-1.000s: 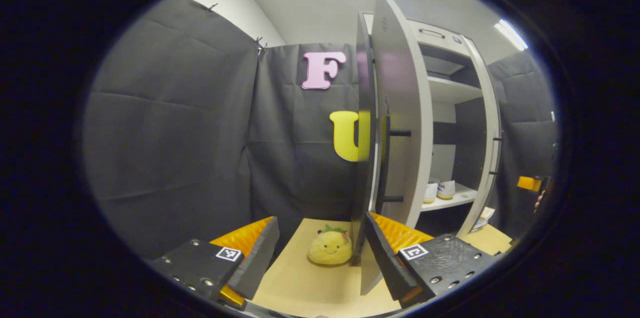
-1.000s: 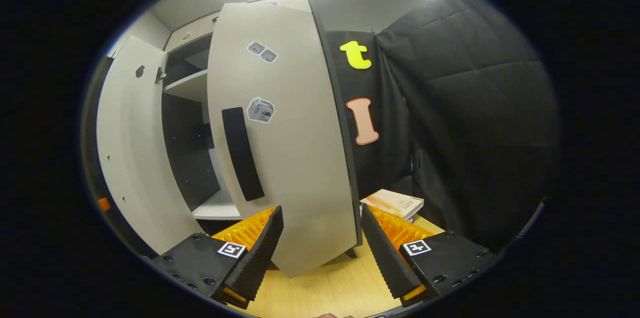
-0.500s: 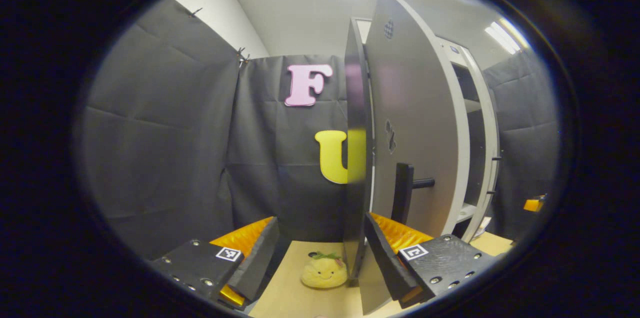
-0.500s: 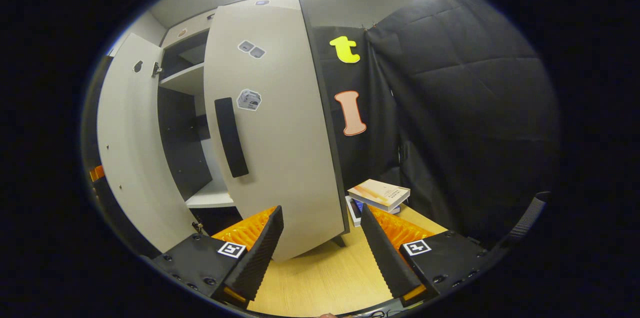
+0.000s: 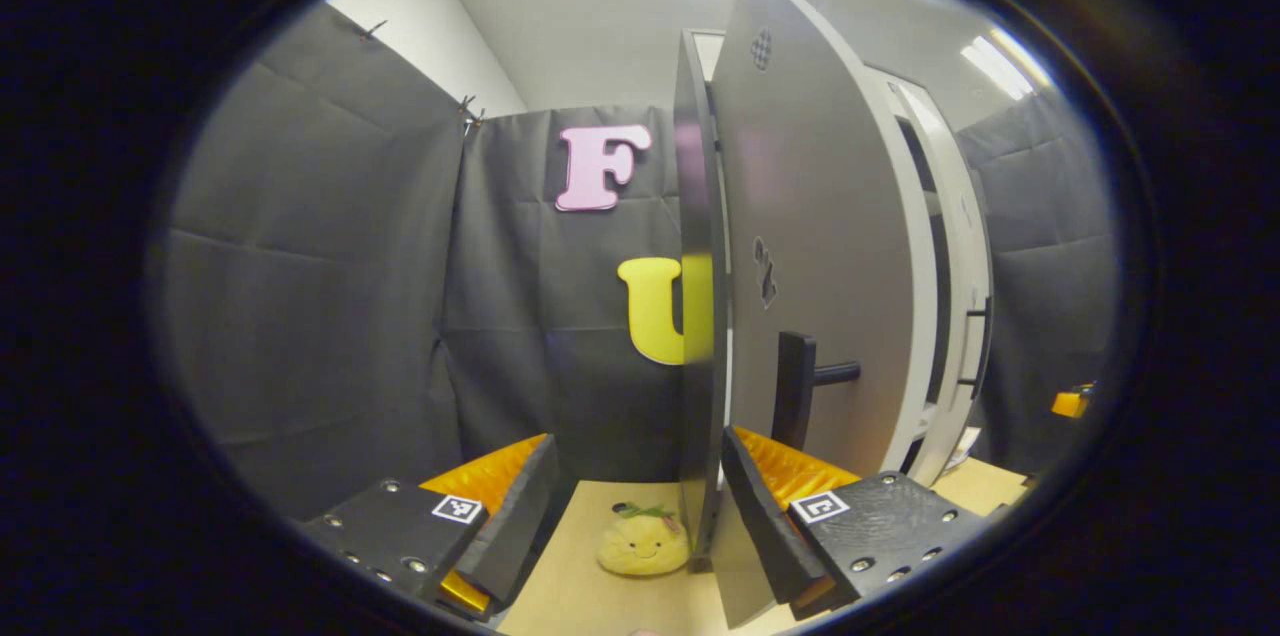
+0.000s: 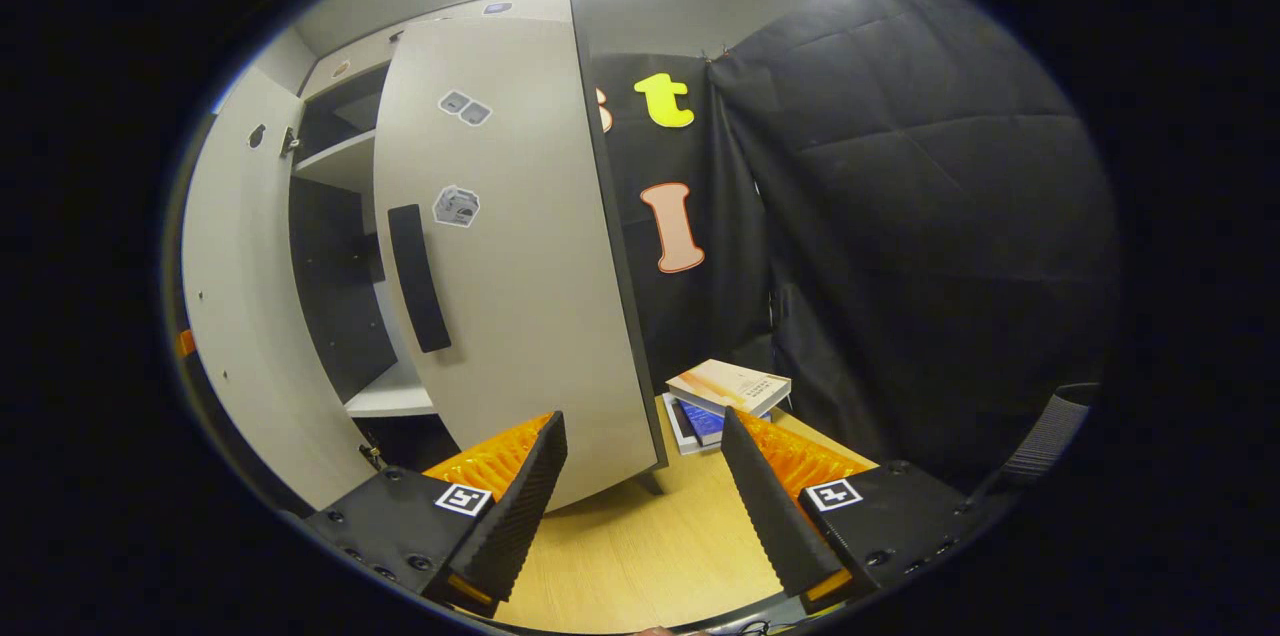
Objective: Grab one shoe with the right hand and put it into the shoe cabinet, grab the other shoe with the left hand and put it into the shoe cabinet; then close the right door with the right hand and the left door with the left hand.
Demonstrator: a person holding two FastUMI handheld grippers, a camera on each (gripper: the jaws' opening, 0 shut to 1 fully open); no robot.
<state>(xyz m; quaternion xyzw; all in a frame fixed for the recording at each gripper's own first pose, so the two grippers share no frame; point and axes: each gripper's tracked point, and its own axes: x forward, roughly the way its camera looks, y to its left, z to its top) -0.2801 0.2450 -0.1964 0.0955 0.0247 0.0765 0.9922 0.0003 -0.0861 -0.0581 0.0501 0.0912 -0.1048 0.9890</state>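
Note:
The shoe cabinet's left door (image 5: pixel 820 216) stands nearly edge-on in the left gripper view, with its black handle (image 5: pixel 795 391) facing right. My left gripper (image 5: pixel 638 438) is open, and the door's dark edge (image 5: pixel 700 336) rises between its fingers, close to the right one. Whether they touch I cannot tell. This door hides the shelves. The right gripper view faces the right door (image 6: pixel 510 256) with its black handle (image 6: pixel 418 291), half swung in. My right gripper (image 6: pixel 641 416) is open, low in front of that door's bottom corner. Between the doors shows a white shelf (image 6: pixel 385 396).
A yellow plush toy (image 5: pixel 640 546) sits on the wooden floor board (image 5: pixel 580 586) just left of the left door's foot. A stack of books (image 6: pixel 725 388) lies on the board to the right of the right door. Black cloth walls close in on both sides.
The left door has swung further toward the cabinet, covering the shelf where the shoes showed. The right door has also swung inward, away from my right gripper, and the books have come into fuller view.

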